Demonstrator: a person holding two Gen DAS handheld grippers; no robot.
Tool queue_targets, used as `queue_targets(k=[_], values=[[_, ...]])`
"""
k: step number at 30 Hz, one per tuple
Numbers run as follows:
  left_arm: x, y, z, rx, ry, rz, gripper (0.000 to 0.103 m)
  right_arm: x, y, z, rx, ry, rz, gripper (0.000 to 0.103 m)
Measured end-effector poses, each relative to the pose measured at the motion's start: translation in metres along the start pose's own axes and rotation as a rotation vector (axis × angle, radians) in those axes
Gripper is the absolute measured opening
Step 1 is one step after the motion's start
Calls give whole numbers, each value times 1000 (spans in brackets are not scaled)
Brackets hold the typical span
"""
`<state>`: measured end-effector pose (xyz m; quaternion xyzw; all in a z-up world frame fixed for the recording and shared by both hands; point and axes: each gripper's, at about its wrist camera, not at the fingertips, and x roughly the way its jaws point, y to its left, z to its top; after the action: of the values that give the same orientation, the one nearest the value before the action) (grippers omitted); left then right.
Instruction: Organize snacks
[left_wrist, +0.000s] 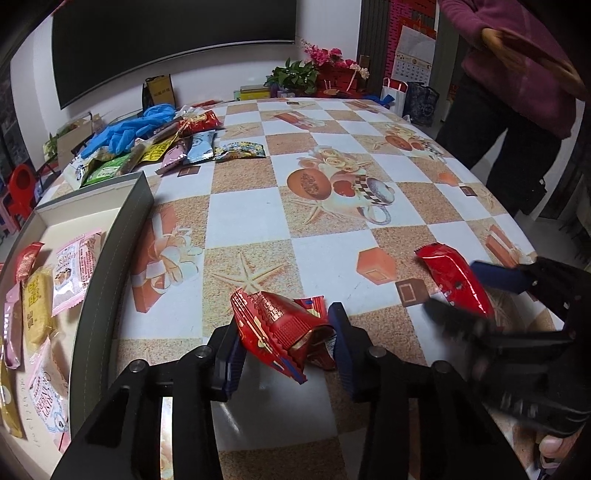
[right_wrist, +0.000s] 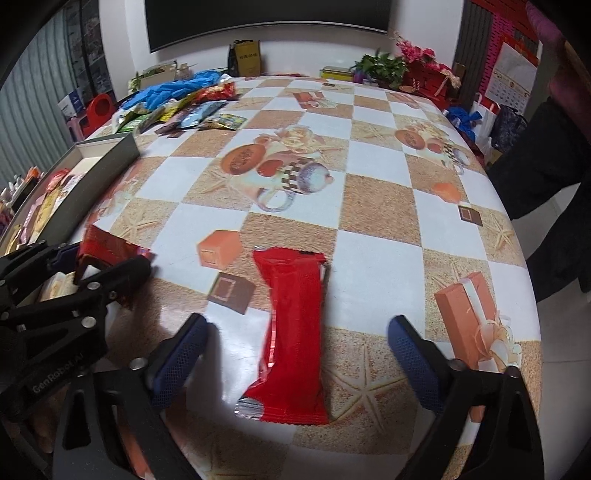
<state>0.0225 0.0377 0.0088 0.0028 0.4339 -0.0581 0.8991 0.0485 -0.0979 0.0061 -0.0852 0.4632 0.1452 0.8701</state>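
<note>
Both grippers angled steeply down at the checkered tablecloth (left_wrist: 251, 214), side by side near its lower edge. Left gripper (left_wrist: 286, 345), at bottom centre of the left wrist view, narrowed about a crumpled red snack packet (left_wrist: 280, 328), blue pads (left_wrist: 341, 325) against its two sides and the wrapper buckled between them, lower end lifted off the cloth. Right gripper (right_wrist: 295, 350), at the bottom of the right wrist view, held wide, fingers (right_wrist: 181, 350) planted either side of a long red wrapped bar (right_wrist: 291, 332) and clear of it on both sides; bar flat on the cloth, lengthwise up the frame, touched by neither pad. Same right gripper visible at lower right of the left wrist view, blurred, straddling that bar (left_wrist: 456, 280). Fingertip of the person's hand (left_wrist: 554, 443) just showing under the handle at the lower right edge. Grey-walled open box (left_wrist: 122, 236) at the left edge of the left wrist view, several packets lying inside: pink, yellow, red. Heap of mixed snack packets (left_wrist: 177, 147) at upper left of the table, blue gloves (left_wrist: 129, 129) lying on top. Another person in a purple top (left_wrist: 517, 55) standing at upper right beyond the table.
</note>
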Motion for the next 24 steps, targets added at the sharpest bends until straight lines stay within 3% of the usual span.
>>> queue_targets(k=[2,5,17,24], values=[[-2,2,-1,-11,4,-10,43,-6,5,3,-16,-9,5,21],[-8,1,-7,-10,9,-13,35,-7,16,3,-54,11,12,21],[-32,-6,-9,23,-2,-11,30,-49,16,2,78,-79,131,21],[-45,9,-12,-19,-5,-39,27,-61,16,3,130,-105,173,21]])
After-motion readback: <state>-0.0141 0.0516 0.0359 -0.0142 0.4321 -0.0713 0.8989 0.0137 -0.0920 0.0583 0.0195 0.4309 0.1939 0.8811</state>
